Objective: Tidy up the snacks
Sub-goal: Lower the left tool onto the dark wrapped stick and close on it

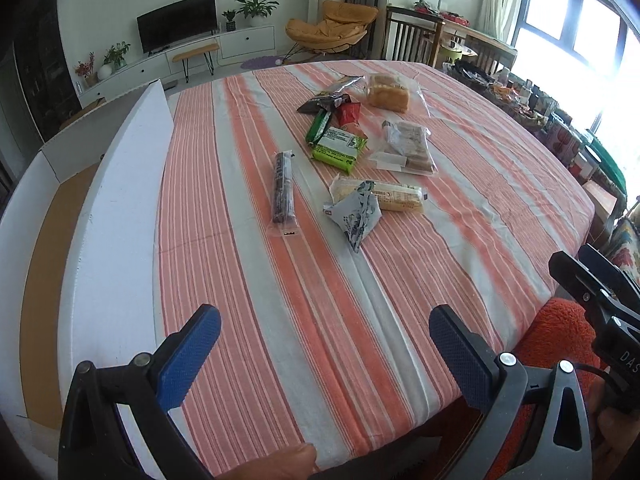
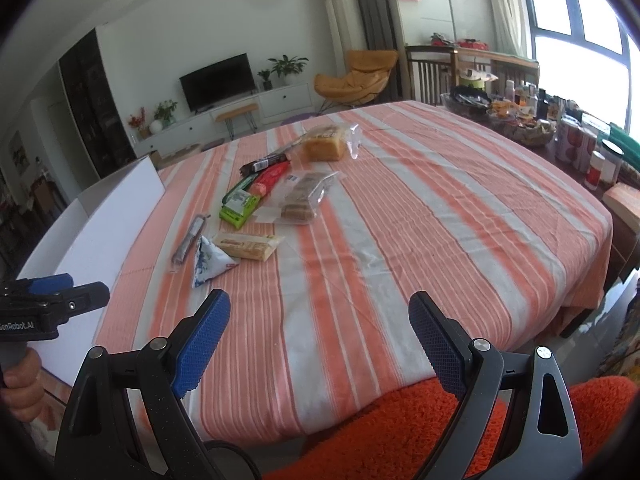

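Jaws apart on both — left gripper [image 1: 325,354] and right gripper [image 2: 319,340] — snacks [image 1: 352,148] lie on the striped tablecloth [image 1: 280,300].

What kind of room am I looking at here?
Most likely a home living and dining room: a flat television on a low white cabinet, an orange lounge chair, and a table with a striped tablecloth holding packaged snacks.

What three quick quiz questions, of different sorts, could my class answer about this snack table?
1. True or false: the left gripper is open and empty.
2. Which snack lies nearest the grippers: A bread loaf, B triangular blue-patterned pouch, C green packet?
3. Fill in: the long dark bar lies on the ___ tablecloth.

Key: 1 true; 2 B; 3 striped.
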Demonstrator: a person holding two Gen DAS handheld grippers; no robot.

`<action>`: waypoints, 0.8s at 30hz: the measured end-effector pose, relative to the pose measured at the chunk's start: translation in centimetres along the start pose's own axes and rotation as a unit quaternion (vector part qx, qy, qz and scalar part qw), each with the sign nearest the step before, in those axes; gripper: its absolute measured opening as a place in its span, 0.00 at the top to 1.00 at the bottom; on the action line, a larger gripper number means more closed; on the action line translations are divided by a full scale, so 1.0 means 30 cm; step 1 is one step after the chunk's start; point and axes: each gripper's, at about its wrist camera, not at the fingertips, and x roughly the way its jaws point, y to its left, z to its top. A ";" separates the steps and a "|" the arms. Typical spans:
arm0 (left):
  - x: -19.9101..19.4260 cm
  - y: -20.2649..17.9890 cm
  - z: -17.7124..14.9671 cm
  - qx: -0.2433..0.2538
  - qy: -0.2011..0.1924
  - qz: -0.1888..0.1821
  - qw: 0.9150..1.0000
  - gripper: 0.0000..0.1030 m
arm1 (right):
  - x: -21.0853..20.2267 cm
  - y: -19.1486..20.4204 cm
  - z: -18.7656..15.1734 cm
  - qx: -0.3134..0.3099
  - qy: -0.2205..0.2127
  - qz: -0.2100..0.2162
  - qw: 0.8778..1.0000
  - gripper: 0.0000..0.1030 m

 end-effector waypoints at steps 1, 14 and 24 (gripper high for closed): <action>0.037 -0.015 -0.004 0.004 0.011 -0.003 1.000 0.00 | 0.000 0.001 -0.001 0.000 0.001 -0.001 1.000 0.10; 0.232 0.013 -0.014 -0.002 0.049 0.022 0.999 0.00 | 0.011 -0.011 -0.003 0.006 0.010 0.002 1.000 0.10; 0.225 0.021 -0.035 0.002 0.013 0.020 1.000 0.00 | 0.011 -0.014 -0.005 0.009 0.012 0.008 1.000 0.10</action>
